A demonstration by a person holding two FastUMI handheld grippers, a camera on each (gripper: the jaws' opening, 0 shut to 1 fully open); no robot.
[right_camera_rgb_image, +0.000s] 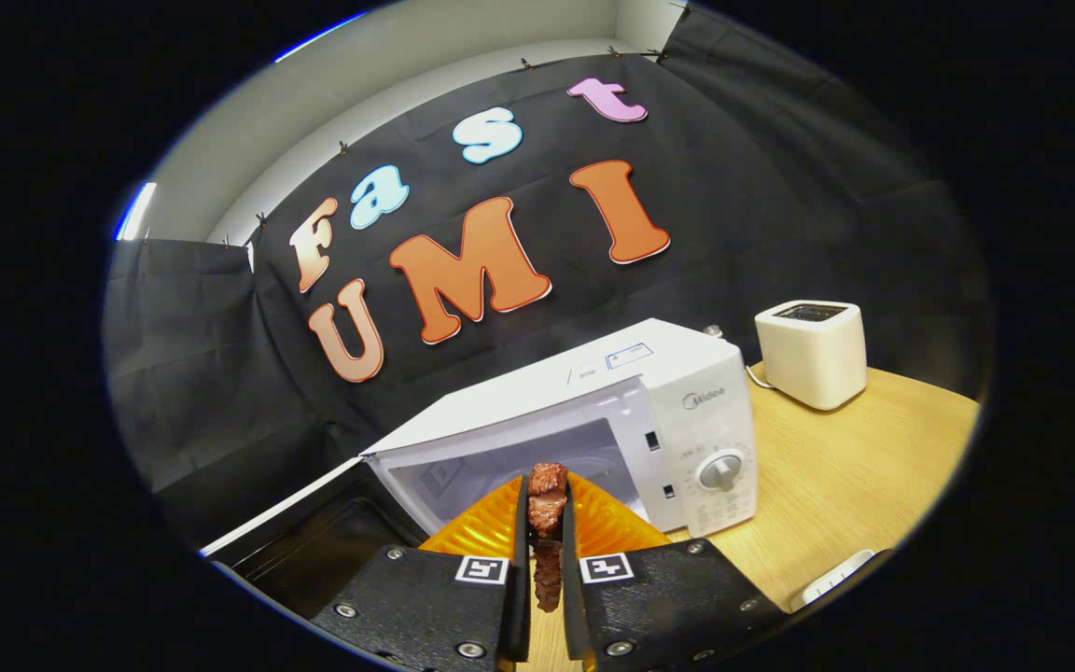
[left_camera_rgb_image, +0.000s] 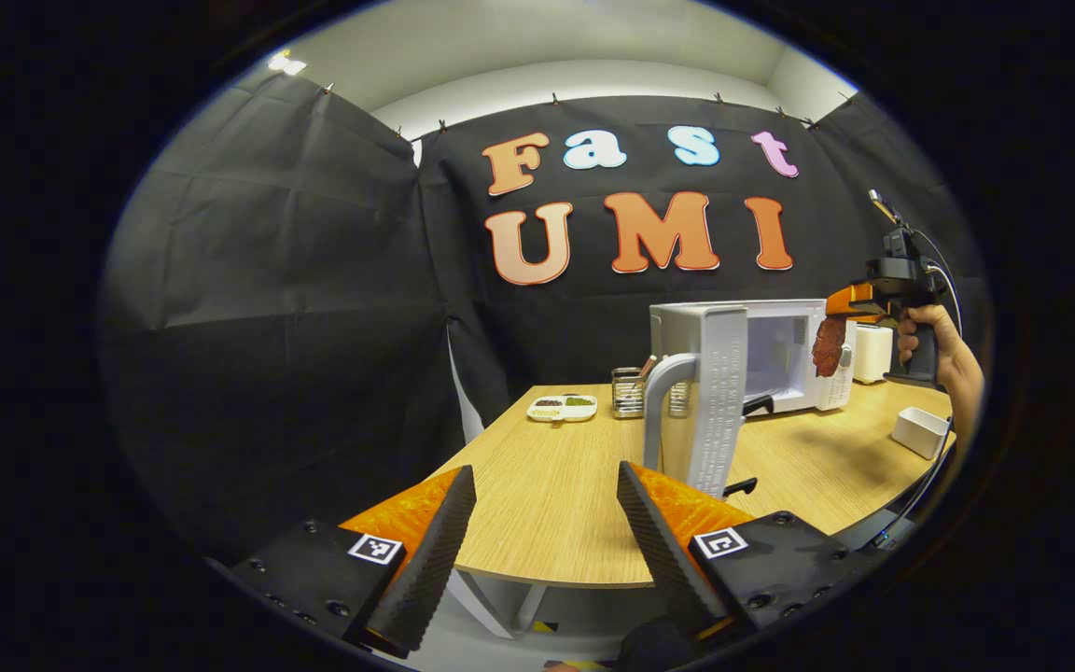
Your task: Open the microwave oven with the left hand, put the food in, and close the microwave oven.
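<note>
The right tongs (right_camera_rgb_image: pixel 547 541) clench the food (right_camera_rgb_image: pixel 547 509), a light, soft-looking piece of meat best pinched mid-body, before the open microwave oven (right_camera_rgb_image: pixel 593 429), while the left tongs (left_camera_rgb_image: pixel 547 523) hang released over the desk (left_camera_rgb_image: pixel 547 485).

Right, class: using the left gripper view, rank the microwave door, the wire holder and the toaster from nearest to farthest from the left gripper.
1. Microwave door, open, just ahead right of the left gripper.
2. Wire holder, mid-table behind the door.
3. Toaster, far right, beyond the microwave.
</note>
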